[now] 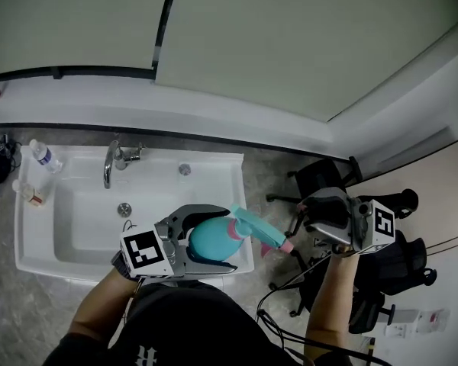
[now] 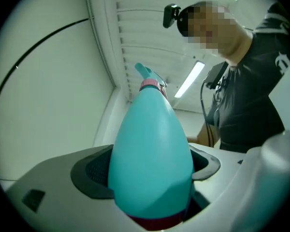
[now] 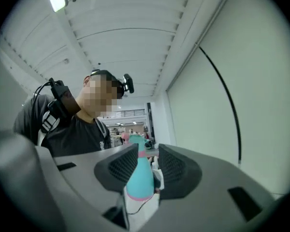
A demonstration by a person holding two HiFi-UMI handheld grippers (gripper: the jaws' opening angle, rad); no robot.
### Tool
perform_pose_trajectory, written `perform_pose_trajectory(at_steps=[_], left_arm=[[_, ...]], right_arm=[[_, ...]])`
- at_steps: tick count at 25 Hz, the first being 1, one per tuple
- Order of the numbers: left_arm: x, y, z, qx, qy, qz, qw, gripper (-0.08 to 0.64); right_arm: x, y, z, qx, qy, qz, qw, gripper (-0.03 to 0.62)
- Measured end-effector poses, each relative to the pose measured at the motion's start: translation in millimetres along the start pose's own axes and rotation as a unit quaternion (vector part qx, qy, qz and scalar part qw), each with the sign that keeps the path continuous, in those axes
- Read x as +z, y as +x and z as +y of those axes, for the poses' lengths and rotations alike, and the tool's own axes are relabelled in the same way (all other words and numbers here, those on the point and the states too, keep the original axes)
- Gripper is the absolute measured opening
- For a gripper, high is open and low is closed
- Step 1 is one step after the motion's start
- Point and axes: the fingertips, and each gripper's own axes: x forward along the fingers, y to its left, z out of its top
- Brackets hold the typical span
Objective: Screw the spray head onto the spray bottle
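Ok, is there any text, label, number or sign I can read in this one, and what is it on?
Nothing is legible here.
White print on the black shirt: cut off at the frame edge, unreadable.
Label on the water bottle: too small to read.
White items with red marks at lower right: too small to read.
Square markers on the two cubes: black-and-white patterns, no words.

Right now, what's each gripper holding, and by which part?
Left gripper holds the bottle by its body; right gripper holds the spray head by its outer end.
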Motion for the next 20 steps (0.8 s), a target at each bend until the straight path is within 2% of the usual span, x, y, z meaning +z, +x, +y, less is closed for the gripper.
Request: perform_pose_trajectory(at_steps=[2,4,6,9,11,13,18,20], left_arm=[[3,1,-17,-0.054,-0.027,0.0,0.9982,0.431],[7,4,-34,-0.109,-0.052,-0.002,0.9926,0.431],[10,6,-47,-0.154,-0.071,-0.011,0.9854,0.431],[4,3,-62,-0.2,-0.089,0.006,0.9758,0.431],[1,3,-74,-0.226,-0.098,0.023,0.9688,0.431],[3,6,-85,-0.253,-0.105,0.022,0.9616,0.431],[19,17,-97,-0.311,-0.123,-0.024,0.942,0.431],[22,18,-97,-0.327,-0.137,-0.029,0.9345,0.431]], right_arm=[[-15,18,2,0.053,0.004,0.021,0.998,0.109],[-23,41,14,0.12,-0.001,0.045,0.992,0.11],[-29,59,28,0.191,-0.001,0.064,0.979,0.121],[-39,78,49,0.275,-0.007,0.088,0.957,0.21],[-41,86,59,0.308,-0.015,0.095,0.947,0.242],[-37,89,69,0.338,-0.021,0.087,0.937,0.25],[-22,89,94,0.423,-0.024,0.039,0.905,0.25],[-16,87,98,0.44,-0.02,0.02,0.897,0.249]])
